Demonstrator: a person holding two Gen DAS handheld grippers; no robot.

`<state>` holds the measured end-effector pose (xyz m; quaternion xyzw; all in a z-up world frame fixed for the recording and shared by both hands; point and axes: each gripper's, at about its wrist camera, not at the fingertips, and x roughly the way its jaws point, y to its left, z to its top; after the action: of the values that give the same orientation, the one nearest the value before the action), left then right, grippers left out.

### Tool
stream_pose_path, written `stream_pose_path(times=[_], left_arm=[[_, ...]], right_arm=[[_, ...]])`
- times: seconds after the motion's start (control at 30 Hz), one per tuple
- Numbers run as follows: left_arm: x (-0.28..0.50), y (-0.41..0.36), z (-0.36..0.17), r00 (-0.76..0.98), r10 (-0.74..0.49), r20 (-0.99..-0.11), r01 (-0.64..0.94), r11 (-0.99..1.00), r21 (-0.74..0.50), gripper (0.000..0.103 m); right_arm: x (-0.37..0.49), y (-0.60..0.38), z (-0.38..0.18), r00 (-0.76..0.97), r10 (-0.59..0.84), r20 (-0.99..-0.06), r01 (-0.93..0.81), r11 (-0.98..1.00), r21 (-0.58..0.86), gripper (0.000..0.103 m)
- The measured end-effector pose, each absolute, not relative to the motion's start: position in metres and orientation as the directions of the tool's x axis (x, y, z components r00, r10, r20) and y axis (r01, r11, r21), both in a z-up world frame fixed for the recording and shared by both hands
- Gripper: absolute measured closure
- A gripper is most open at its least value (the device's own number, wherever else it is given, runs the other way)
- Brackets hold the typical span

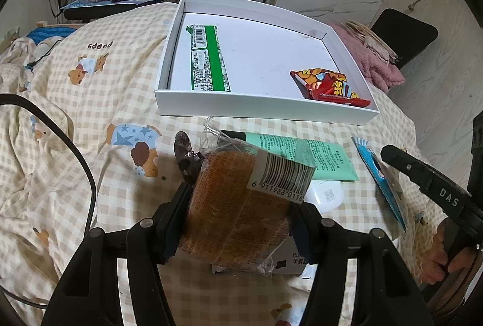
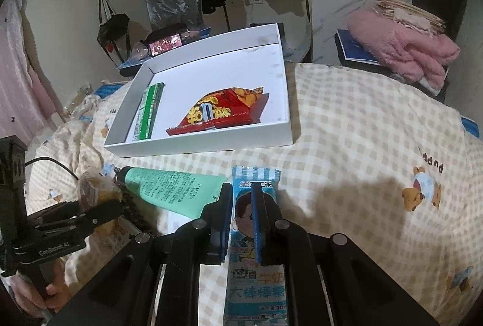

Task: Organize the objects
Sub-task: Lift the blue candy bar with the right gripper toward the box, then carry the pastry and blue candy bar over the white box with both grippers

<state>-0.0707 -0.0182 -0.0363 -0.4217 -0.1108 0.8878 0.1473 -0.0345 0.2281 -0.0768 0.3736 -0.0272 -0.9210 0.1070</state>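
Nearest the left wrist camera, a clear-wrapped orange cake (image 1: 238, 205) with a barcode label is clamped between the fingers of the left gripper (image 1: 238, 223), one pad pressed to each side of the wrapper. It is held above the bed, over a white carton (image 1: 289, 265) with black print and a small white case (image 1: 327, 194) that lie on the checked quilt (image 1: 90, 114). A dark hair clip (image 1: 184, 154) is seen just beside the cake's left edge. A mint-green tube (image 1: 305, 157) is laid flat on the quilt behind the cake, between it and the white tray (image 1: 265, 108).

In the right wrist view, a blue-and-white lollipop packet (image 2: 256, 235) is pinched by the fingers of the right gripper (image 2: 243, 223), which are closed tight on its thin middle; the packet's top end is seen beyond the fingertips and its printed lower end hangs toward the camera. It is held just to the right of the green tube, short of the tray's near wall.

Inside the tray, a long green packet (image 1: 208, 60) is placed along the left wall, and a red and yellow snack bag (image 1: 329, 84) is set near the right front corner, well apart from it. The rest of the tray floor is bare white.

A folded pink fleece (image 2: 416, 54) is stacked on a dark chair beyond the bed. A hand (image 2: 36, 295) is seen wrapped around the left gripper's handle.
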Motion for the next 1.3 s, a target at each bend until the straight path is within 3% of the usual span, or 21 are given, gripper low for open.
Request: stream_pose_path(times=[0.1, 0.2, 0.5, 0.6, 0.77, 0.83, 0.9, 1.03, 1.17, 1.3], left_arm=[[-0.071, -0.018, -0.036, -0.601, 0.354, -0.717, -0.169, -0.933, -0.319, 0.039], [-0.071, -0.018, -0.036, -0.601, 0.354, -0.717, -0.168, -0.932, -0.32, 0.039], [-0.07, -0.018, -0.037, -0.601, 0.354, -0.717, -0.168, -0.933, -0.319, 0.039], [-0.07, -0.017, -0.036, -0.601, 0.354, -0.717, -0.168, -0.932, -0.32, 0.039], [-0.07, -0.017, -0.036, -0.601, 0.354, -0.717, -0.168, -0.933, -0.32, 0.039], [-0.07, -0.017, -0.036, -0.601, 0.354, -0.717, -0.168, -0.932, -0.32, 0.039], [-0.07, -0.017, -0.036, -0.6, 0.354, -0.717, -0.168, -0.933, -0.32, 0.039], [-0.07, -0.017, -0.036, -0.601, 0.354, -0.717, -0.168, -0.932, -0.32, 0.039], [-0.07, -0.017, -0.036, -0.601, 0.354, -0.717, -0.168, -0.932, -0.32, 0.039], [-0.07, -0.017, -0.036, -0.6, 0.354, -0.717, -0.168, -0.932, -0.32, 0.039]], right_arm=[[-0.034, 0.232, -0.074, -0.706, -0.237, -0.668, 0.173, -0.971, 0.163, 0.089], [-0.034, 0.235, -0.074, -0.715, -0.242, -0.655, 0.159, -0.97, 0.185, 0.034], [-0.038, 0.235, -0.079, -0.706, -0.216, -0.674, 0.146, -0.976, 0.16, 0.035], [-0.039, 0.234, -0.085, -0.693, -0.224, -0.685, 0.154, -0.975, 0.162, 0.052], [-0.044, 0.229, -0.095, -0.672, -0.214, -0.709, 0.165, -0.977, 0.138, 0.053], [-0.046, 0.227, -0.101, -0.661, -0.2, -0.723, 0.164, -0.979, 0.12, 0.07], [-0.045, 0.228, -0.103, -0.661, -0.19, -0.726, 0.161, -0.981, 0.11, 0.071], [-0.033, 0.232, -0.085, -0.717, -0.233, -0.657, 0.181, -0.972, 0.148, 0.071], [-0.021, 0.241, -0.064, -0.767, -0.356, -0.534, 0.252, -0.932, 0.259, 0.072], [-0.019, 0.242, -0.061, -0.745, -0.474, -0.469, 0.331, -0.873, 0.357, 0.071]])
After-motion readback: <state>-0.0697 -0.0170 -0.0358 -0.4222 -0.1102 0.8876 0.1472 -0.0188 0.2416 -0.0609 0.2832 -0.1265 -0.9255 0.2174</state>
